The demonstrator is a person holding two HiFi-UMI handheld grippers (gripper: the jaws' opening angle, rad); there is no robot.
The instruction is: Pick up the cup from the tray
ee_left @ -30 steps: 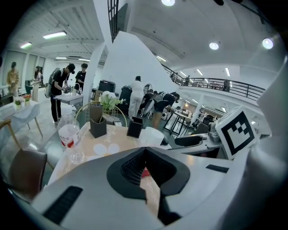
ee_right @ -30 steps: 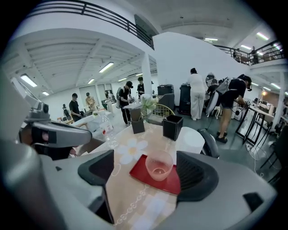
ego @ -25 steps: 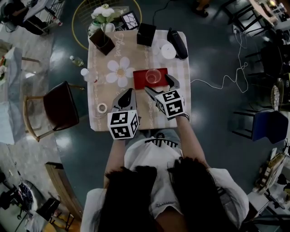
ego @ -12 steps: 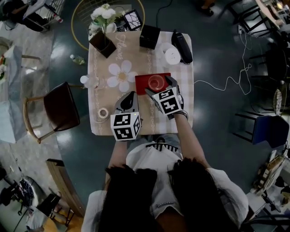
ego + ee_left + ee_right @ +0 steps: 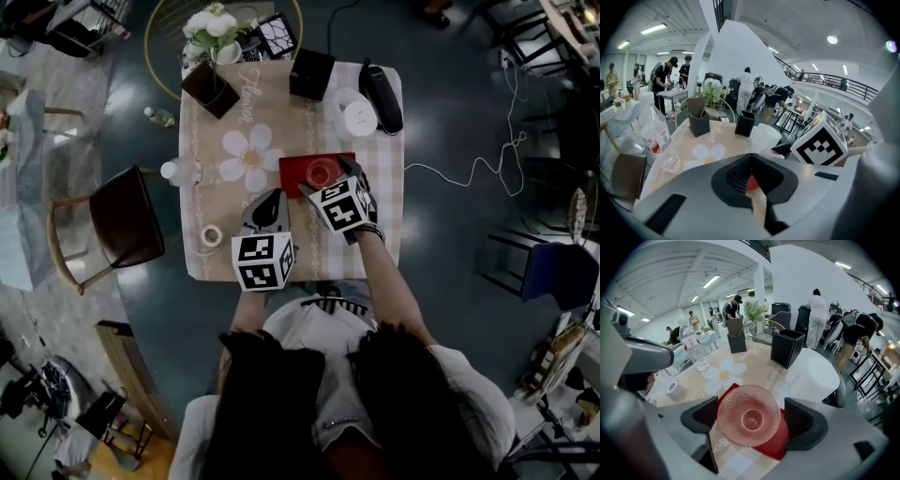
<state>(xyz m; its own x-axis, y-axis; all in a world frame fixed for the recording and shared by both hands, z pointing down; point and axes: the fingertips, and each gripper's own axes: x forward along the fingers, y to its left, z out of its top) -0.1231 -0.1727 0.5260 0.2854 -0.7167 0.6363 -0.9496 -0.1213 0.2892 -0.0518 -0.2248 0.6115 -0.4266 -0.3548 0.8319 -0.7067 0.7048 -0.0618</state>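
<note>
Because your right claw (image 5: 751, 422) stands released with a jaw on either side of the cup (image 5: 749, 414), you look set to grip its dimpled wall; neither jaw seems to touch it. The cup sits upright on the red tray (image 5: 774, 442) on the counter (image 5: 281, 112). Your left claw (image 5: 751, 161) is clenched on nothing, parked beside the tray, likely to stay clear.

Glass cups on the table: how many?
2. A clear dimpled glass cup stands on the red tray; a second clear glass stands beside the plastic bottle near the table's left edge. Others may be hidden.
</note>
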